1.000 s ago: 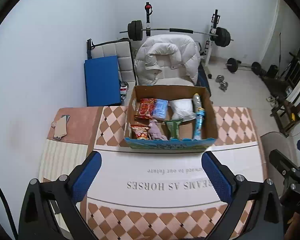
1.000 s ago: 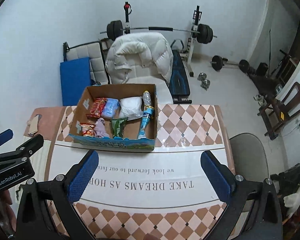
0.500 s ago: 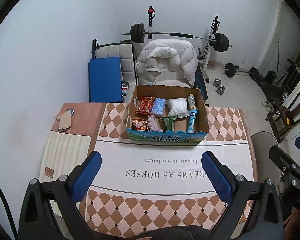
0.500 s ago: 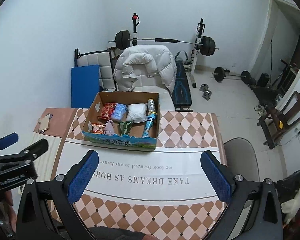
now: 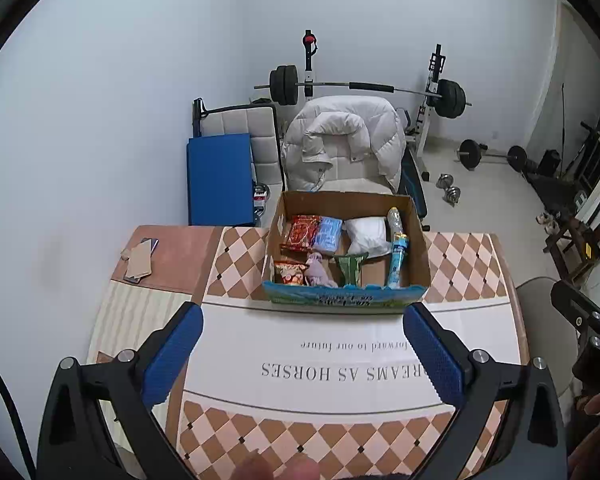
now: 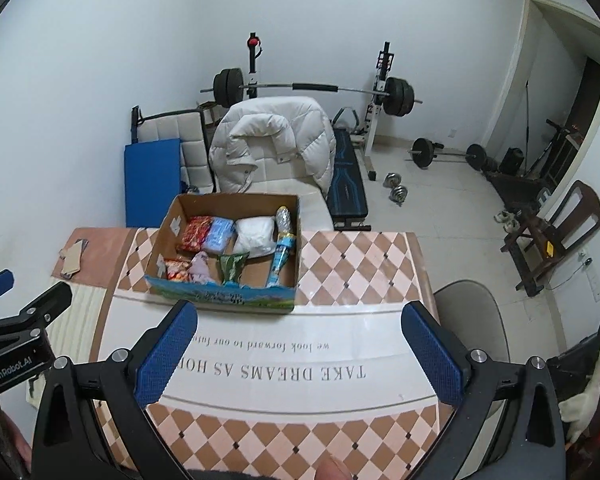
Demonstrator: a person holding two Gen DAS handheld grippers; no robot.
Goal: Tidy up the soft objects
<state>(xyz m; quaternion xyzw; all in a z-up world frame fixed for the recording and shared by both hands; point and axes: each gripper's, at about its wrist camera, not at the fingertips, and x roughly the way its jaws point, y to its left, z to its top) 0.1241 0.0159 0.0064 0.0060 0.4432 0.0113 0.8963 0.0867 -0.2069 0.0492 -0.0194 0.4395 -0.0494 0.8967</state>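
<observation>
An open cardboard box stands on the far part of the table. It holds a red snack packet, a blue pack, a white soft bag, a plastic bottle, a green packet, a lilac soft toy and a small orange packet. My left gripper is open and empty, held high above the near table. My right gripper is open and empty beside it.
The table has a checkered cloth with a white printed band. A phone and cardboard scrap lie at its far left. Behind stand a chair with a white puffer jacket, a blue mat and a barbell rack. A grey chair is at right.
Both grippers have risen and pulled back from the box, so it looks smaller and farther. Both stay open and empty.
</observation>
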